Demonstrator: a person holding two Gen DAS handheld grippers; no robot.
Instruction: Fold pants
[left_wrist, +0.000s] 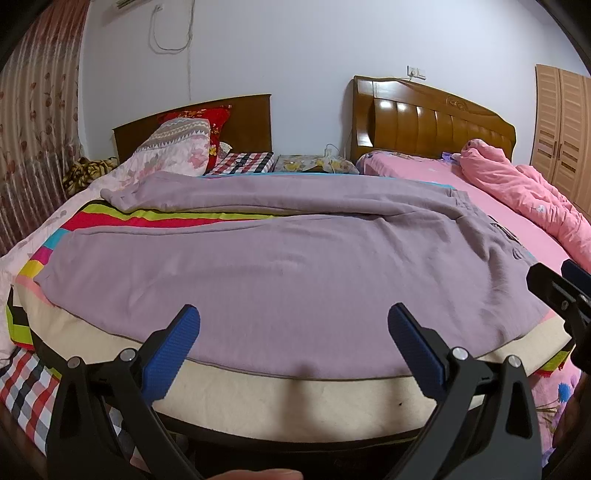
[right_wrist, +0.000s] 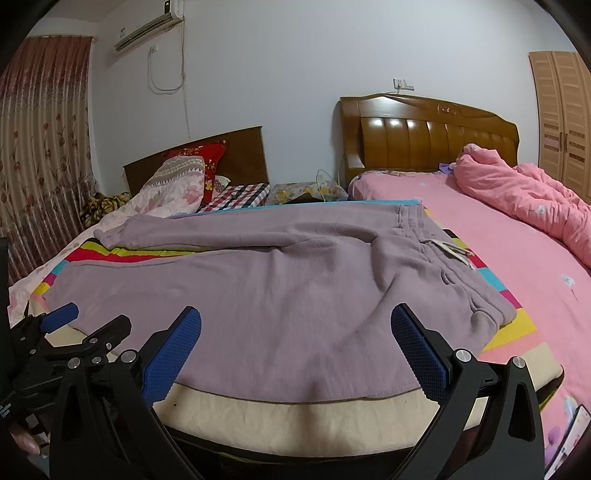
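The left gripper (left_wrist: 293, 341) and right gripper (right_wrist: 295, 343) are hanging spread wide and empty over the near hem. The pants (left_wrist: 280, 266) are lying flat, waistband at three o'clock. I am lining up to pinch only the near leg's edge, not the striped blanket (left_wrist: 155, 220) beneath.

A home bedroom: two beds with wooden headboards (right_wrist: 428, 125) (quilts, pillows), curtains (right_wrist: 40, 147), wardrobe (right_wrist: 565, 122).

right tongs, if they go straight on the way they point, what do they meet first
Most likely the mauve pants spread on the bed, near their front edge; the open right tongs tilt down toward them, though depth is unclear.
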